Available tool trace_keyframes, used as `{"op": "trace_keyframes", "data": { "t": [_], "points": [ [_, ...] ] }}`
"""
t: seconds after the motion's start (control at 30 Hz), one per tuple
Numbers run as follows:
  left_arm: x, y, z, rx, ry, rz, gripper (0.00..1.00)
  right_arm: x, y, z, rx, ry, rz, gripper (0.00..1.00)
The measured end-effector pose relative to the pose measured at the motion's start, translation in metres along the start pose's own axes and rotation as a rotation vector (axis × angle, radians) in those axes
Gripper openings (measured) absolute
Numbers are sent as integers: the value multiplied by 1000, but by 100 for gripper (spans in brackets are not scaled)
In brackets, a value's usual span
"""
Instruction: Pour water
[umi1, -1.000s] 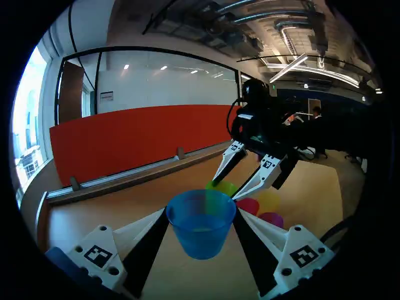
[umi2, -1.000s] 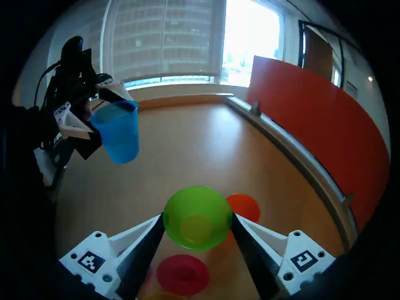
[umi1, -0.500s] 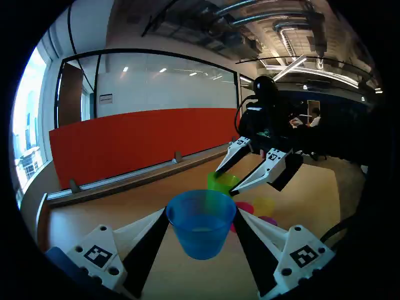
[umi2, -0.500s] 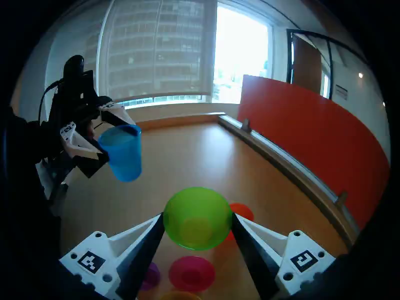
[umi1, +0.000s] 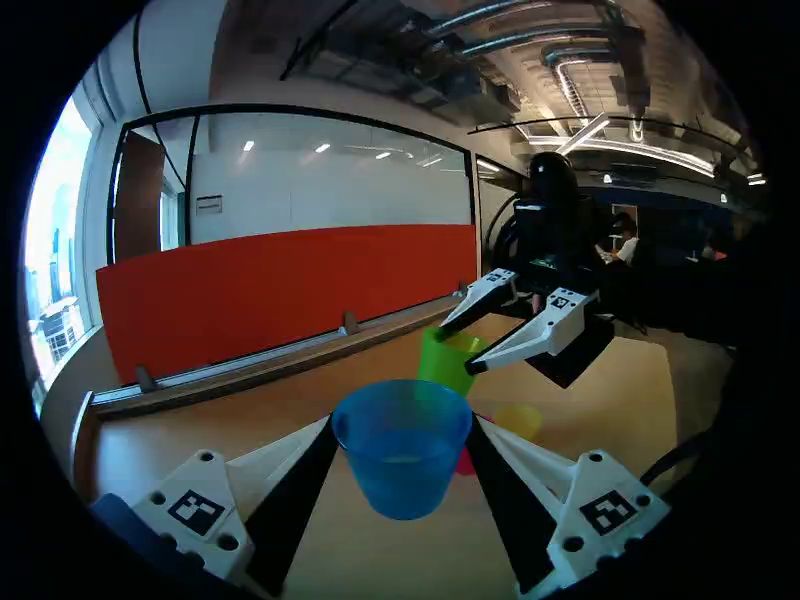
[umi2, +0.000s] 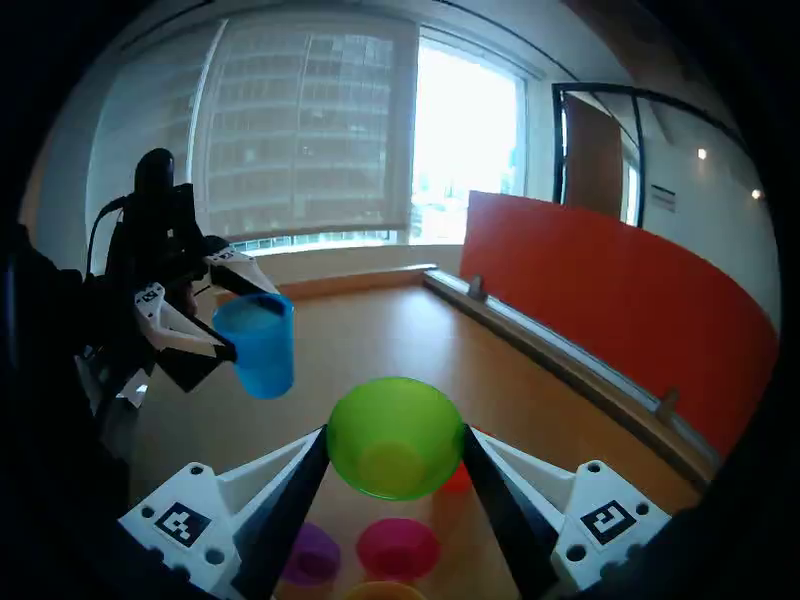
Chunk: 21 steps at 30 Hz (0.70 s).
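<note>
**Left claw.** The left claw (umi1: 402, 425) is clenched on the blue cup (umi1: 402, 475). One finger presses on each side of the cup wall, just under the rim. The cup is upright and held above the bench (umi1: 200, 425), clear of its surface. A pale liquid level shows through the translucent wall, low in the cup.

**Right claw.** The right claw (umi2: 394, 432) is clenched on the green cup (umi2: 395, 450), with one finger on each side. The cup mouth faces the camera. No liquid can be made out inside.

**Relative position.** In the left gripper view the green cup is beyond the blue cup and a little to the right of it. The two cups are apart and not touching. In the right gripper view the left claw carries the blue cup at the left, close to upright, and higher in the picture than the green cup.

**Loose items.** A purple cup (umi2: 312, 553) and a pink cup (umi2: 397, 548) stand on the bench below the green cup, mouths up. Part of an orange cup (umi2: 458, 480) shows behind the green cup. A yellow cup (umi1: 520, 418) stands near the pink one.

**Surroundings.** A red partition (umi1: 290, 290) runs along one long edge of the bench. A window (umi2: 465, 150) lies past the end of the bench.
</note>
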<state>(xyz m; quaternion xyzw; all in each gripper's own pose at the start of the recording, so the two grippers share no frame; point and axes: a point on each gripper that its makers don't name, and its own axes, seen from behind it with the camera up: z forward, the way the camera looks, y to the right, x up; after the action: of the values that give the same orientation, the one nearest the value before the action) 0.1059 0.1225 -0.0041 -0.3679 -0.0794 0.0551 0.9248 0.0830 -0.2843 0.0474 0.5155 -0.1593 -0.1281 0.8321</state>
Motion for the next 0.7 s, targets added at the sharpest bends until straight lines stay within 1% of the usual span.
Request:
{"op": "trace_keyframes", "data": {
  "t": [0.2,0.4,0.7],
  "points": [
    [6,6,1,-6,16,1,87,12,-5,-13,-20,56,2,94],
    [10,11,2,-11,28,3,88,18,-8,-23,-40,92,-2,94],
    [15,15,1,-14,41,3,87,22,-12,-29,-63,131,0,94]
  ]
}}
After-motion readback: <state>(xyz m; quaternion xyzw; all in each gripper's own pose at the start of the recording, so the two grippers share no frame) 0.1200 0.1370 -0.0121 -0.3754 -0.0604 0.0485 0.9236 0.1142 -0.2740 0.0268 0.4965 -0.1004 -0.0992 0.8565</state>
